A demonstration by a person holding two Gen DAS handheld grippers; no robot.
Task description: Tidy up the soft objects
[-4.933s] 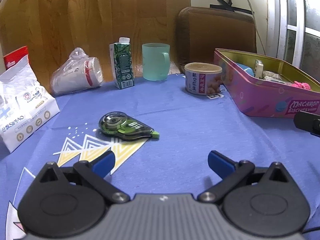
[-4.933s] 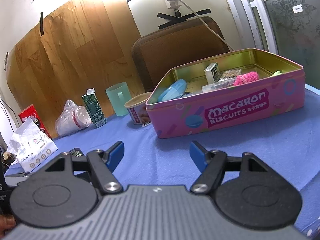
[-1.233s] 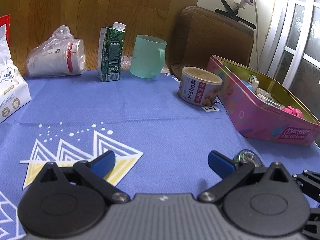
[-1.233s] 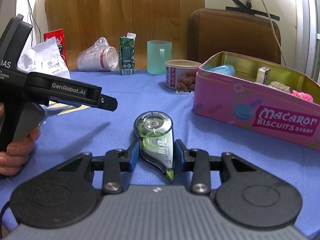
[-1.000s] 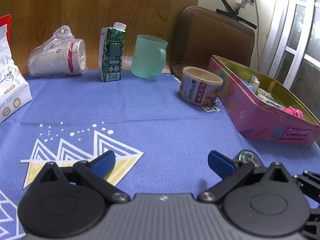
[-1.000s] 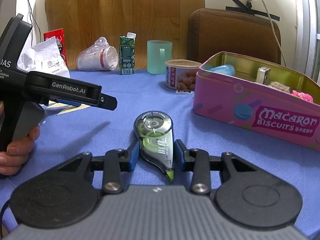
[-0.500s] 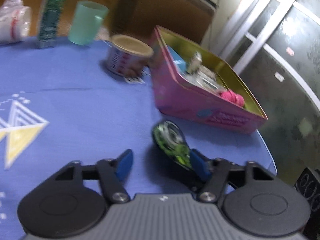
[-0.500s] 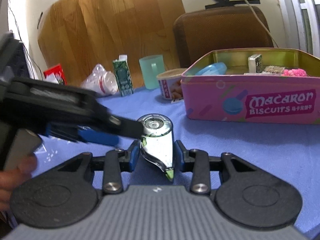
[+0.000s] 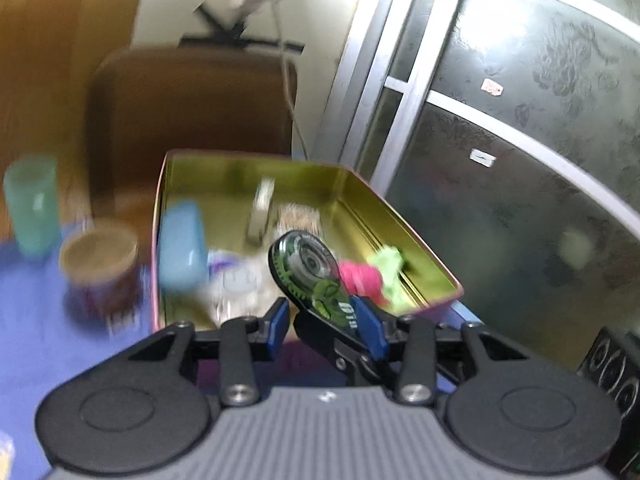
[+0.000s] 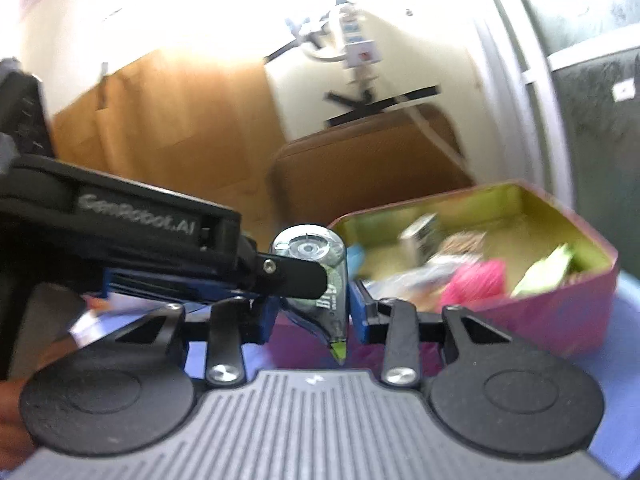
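Tin (image 9: 400,232) contents motion-blurred; left gripper (image 10: 280,276) hides tape dispenser (image 10: 320,276) side.

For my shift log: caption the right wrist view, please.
Right tongs shut on the tape dispenser, lifted beside the open pink tin, left tongs crossing in front.

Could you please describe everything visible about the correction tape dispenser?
The correction tape dispenser is a teardrop-shaped case of clear and green plastic; a round toothed reel shows inside, and a lime tip points back toward the camera. It is lifted off the cloth, clamped at its narrow end in the right gripper, near the front of the pink tin. The left gripper flanks it.
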